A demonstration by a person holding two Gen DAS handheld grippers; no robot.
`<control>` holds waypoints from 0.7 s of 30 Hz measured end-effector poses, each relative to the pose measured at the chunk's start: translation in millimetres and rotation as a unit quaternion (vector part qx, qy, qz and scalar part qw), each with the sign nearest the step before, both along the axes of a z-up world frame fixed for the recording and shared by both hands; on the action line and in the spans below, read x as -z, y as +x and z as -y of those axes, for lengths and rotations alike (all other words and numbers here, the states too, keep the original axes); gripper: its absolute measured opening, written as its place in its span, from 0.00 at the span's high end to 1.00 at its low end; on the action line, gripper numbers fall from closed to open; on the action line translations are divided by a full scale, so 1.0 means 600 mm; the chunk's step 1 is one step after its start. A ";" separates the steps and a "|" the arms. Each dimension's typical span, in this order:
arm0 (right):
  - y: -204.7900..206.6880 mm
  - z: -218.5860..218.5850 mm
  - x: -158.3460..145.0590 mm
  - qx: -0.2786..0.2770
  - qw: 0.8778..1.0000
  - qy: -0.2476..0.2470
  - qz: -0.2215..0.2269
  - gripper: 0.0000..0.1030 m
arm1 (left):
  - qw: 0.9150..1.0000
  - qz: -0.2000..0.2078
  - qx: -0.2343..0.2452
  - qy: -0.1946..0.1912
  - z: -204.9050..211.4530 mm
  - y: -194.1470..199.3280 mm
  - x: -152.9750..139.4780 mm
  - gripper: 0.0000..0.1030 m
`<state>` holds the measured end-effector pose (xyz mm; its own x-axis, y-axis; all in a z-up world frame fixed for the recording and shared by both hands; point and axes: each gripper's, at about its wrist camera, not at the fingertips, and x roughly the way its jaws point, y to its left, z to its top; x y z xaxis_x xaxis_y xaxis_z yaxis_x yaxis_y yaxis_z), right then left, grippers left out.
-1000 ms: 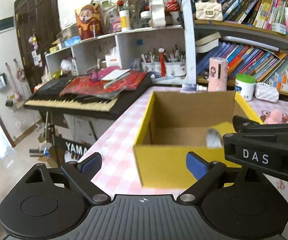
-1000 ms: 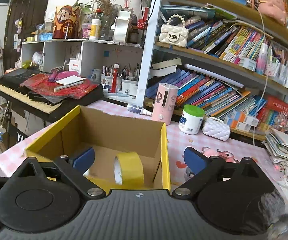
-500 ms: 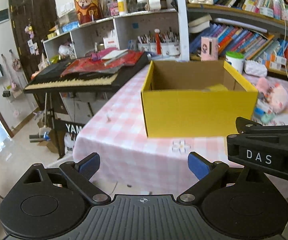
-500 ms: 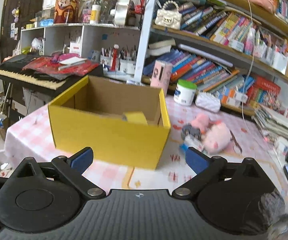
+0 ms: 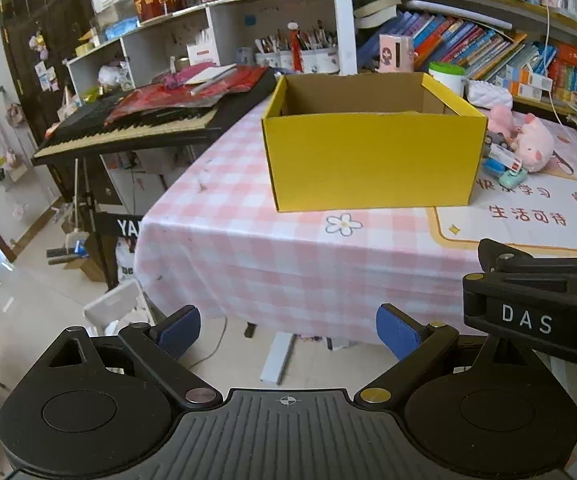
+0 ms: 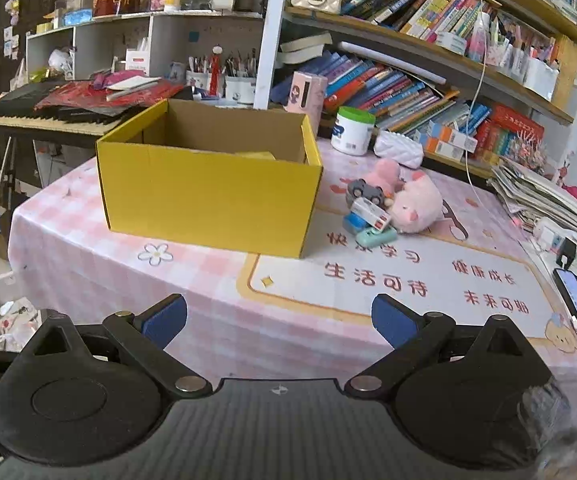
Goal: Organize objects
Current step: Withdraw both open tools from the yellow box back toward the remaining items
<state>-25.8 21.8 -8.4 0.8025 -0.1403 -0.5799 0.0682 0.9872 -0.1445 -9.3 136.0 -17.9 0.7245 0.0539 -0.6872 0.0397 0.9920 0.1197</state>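
Observation:
A yellow cardboard box stands open on the pink checked table; it also shows in the right wrist view, with the top of a yellow tape roll just showing inside. Right of the box lie a pink plush pig, a grey toy car and small toy boxes; the pig also shows in the left wrist view. My left gripper is open and empty, off the table's front edge. My right gripper is open and empty above the table's front.
A keyboard piano stands left of the table. Bookshelves line the back, with a white jar and a pink box in front. A phone and stacked papers lie at the right. A printed mat covers the table.
Both grippers have pulled back from over the box to the table's front edge. The tape roll stays in the box. Both stay open.

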 end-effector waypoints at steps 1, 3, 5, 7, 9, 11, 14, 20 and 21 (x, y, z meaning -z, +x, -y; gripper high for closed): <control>-0.002 0.002 0.000 0.002 1.000 -0.001 -0.001 0.03 | 1.000 -0.003 0.003 -0.001 0.003 0.000 0.001 0.06; -0.004 0.007 0.001 0.008 1.000 -0.003 -0.002 0.03 | 1.000 -0.005 0.010 -0.001 0.008 0.002 0.001 0.06; -0.004 0.015 0.001 0.017 1.000 -0.001 -0.004 0.03 | 1.000 -0.005 0.020 0.000 0.016 0.003 0.001 0.06; -0.004 0.024 0.001 0.025 1.000 0.000 -0.005 0.03 | 1.000 -0.004 0.028 0.002 0.024 0.006 0.000 0.06; -0.005 0.034 0.000 0.035 0.999 0.000 -0.005 0.03 | 0.999 -0.004 0.036 0.001 0.033 0.009 0.000 0.06; -0.005 0.048 0.000 0.045 0.999 0.001 -0.005 0.03 | 0.999 -0.005 0.043 0.000 0.045 0.013 0.001 0.06; -0.005 0.072 0.002 0.061 0.998 0.004 -0.007 0.03 | 0.998 -0.007 0.056 0.001 0.065 0.018 0.001 0.06; -0.004 0.126 0.002 0.090 0.996 0.007 -0.011 0.03 | 0.996 -0.009 0.083 0.000 0.120 0.031 0.000 0.06; -0.003 0.138 0.001 0.096 0.995 0.007 -0.012 0.03 | 0.996 -0.009 0.088 -0.001 0.131 0.034 -0.001 0.06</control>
